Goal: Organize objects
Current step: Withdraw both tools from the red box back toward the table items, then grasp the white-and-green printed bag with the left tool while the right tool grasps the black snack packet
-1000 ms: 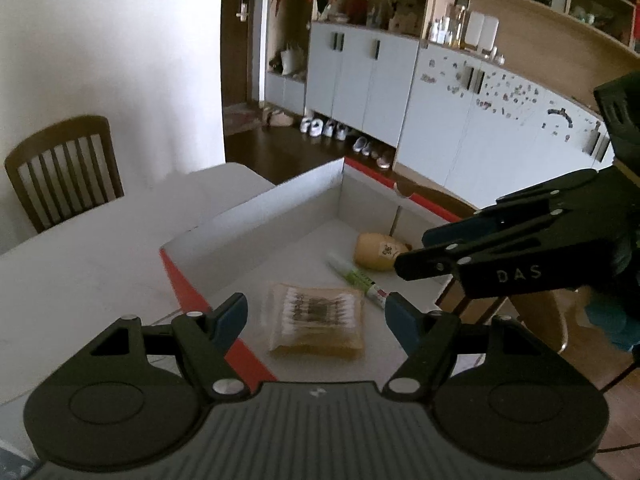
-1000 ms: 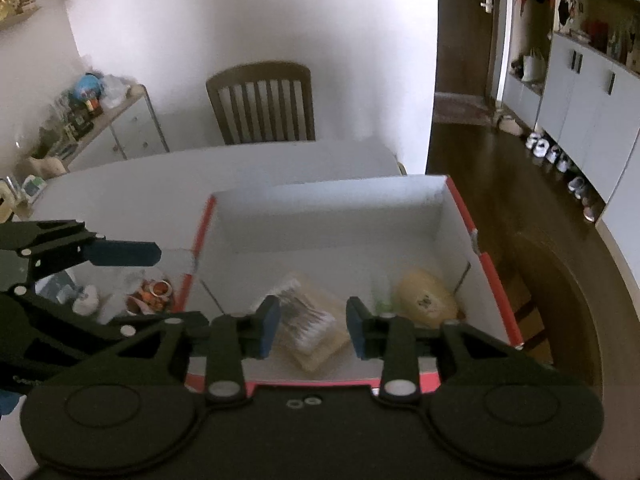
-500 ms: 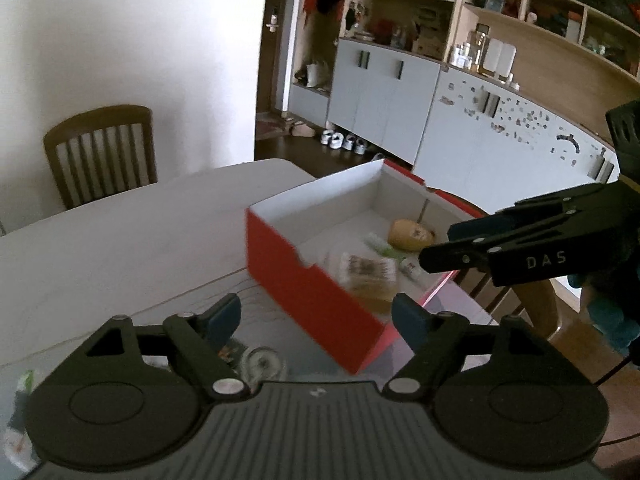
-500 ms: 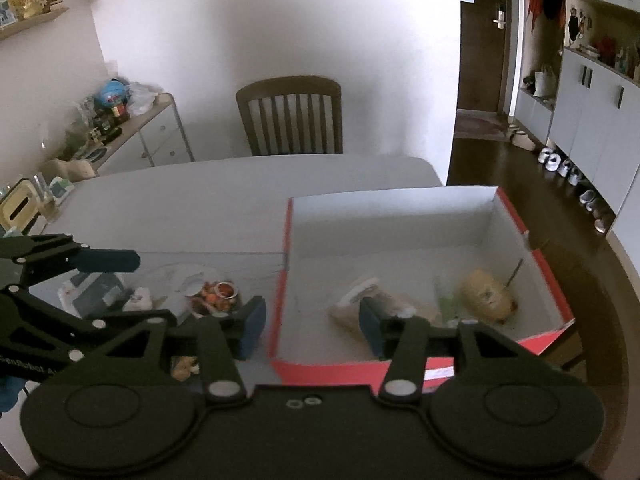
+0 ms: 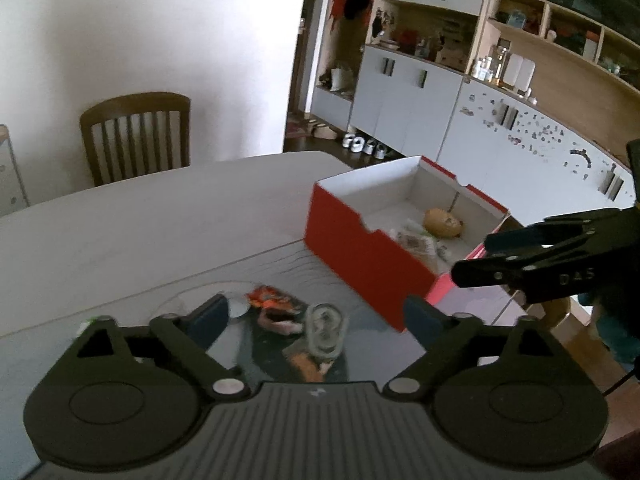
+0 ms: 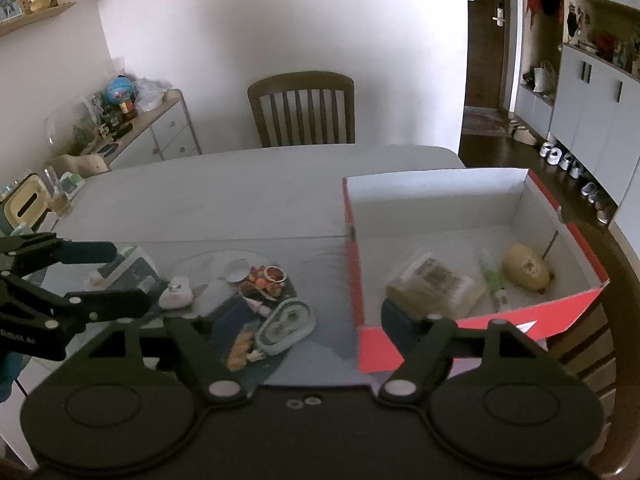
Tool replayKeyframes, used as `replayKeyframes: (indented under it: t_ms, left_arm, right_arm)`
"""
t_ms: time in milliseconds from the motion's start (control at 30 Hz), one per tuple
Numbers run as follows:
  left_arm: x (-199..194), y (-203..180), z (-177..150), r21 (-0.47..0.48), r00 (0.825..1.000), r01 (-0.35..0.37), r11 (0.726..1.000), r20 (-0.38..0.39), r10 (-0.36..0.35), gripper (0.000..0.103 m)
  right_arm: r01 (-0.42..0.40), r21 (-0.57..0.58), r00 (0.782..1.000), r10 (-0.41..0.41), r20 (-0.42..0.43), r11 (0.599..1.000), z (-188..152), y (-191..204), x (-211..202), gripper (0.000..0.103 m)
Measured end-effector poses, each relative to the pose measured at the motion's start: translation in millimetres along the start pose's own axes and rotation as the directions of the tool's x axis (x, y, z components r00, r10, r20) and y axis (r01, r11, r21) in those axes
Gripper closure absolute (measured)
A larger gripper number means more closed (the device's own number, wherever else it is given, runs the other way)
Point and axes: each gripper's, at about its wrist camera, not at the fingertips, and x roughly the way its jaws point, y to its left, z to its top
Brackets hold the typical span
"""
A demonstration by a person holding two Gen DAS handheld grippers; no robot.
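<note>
A red box with a white inside (image 6: 352, 280) (image 5: 360, 252) stands on the table's right end. In it lie a pack of cotton swabs (image 6: 436, 284), a green-white tube (image 6: 496, 284) and a tan bottle (image 6: 526, 268) (image 5: 444, 223). Left of the box, small items lie on a dark mat: a clear oval case (image 6: 286, 326) (image 5: 325, 330), an orange-red trinket pile (image 6: 266, 276) and a white pouch (image 6: 176, 296). My left gripper (image 5: 316, 316) is open and empty above the case. My right gripper (image 6: 298, 320) is open and empty, over the case and the box's near corner.
A wooden chair (image 6: 302, 108) stands behind the white table (image 6: 240, 196). A sideboard with clutter (image 6: 132, 128) is at the left. A second chair back (image 6: 600, 344) sits right of the box. White cabinets and shoes (image 5: 400, 120) are beyond.
Both grippers have pulled back and to the left, away from the box. The mat with the small items has come into view under them. Both stay open and empty.
</note>
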Motion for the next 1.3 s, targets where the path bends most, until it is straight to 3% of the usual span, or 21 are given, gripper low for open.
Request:
replayKeyframes:
  t_ms: [367, 467, 967, 1300]
  left_arm:
    - [-17, 52, -30, -0.05, 0.998, -0.059, 0.997, -0.009, 0.059, 0.0]
    - [-17, 63, -35, -0.031, 0.993, -0.118, 0.993, -0.009, 0.118, 0.0]
    - [6, 138, -51, 0.002, 0.976, -0.192, 0.981, -0.103, 0.191, 0.0]
    - [39, 177, -66, -0.006, 0.958, -0.218, 0.976, -0.194, 0.213, 0.0]
  right_arm:
    - [0.007, -0.029, 1.0, -0.007, -0.003, 1.0, -16, 46, 9, 0.004]
    - [-0.007, -0.036, 1.0, 0.007, -0.019, 0.999, -21, 61, 16, 0.004]
    - [-0.057, -0.078, 0.99, 0.046, -0.136, 0.995, -40, 117, 72, 0.005]
    - [-0.042, -0.122, 0.983, 0.02, -0.181, 0.992, -39, 139, 111, 0.005]
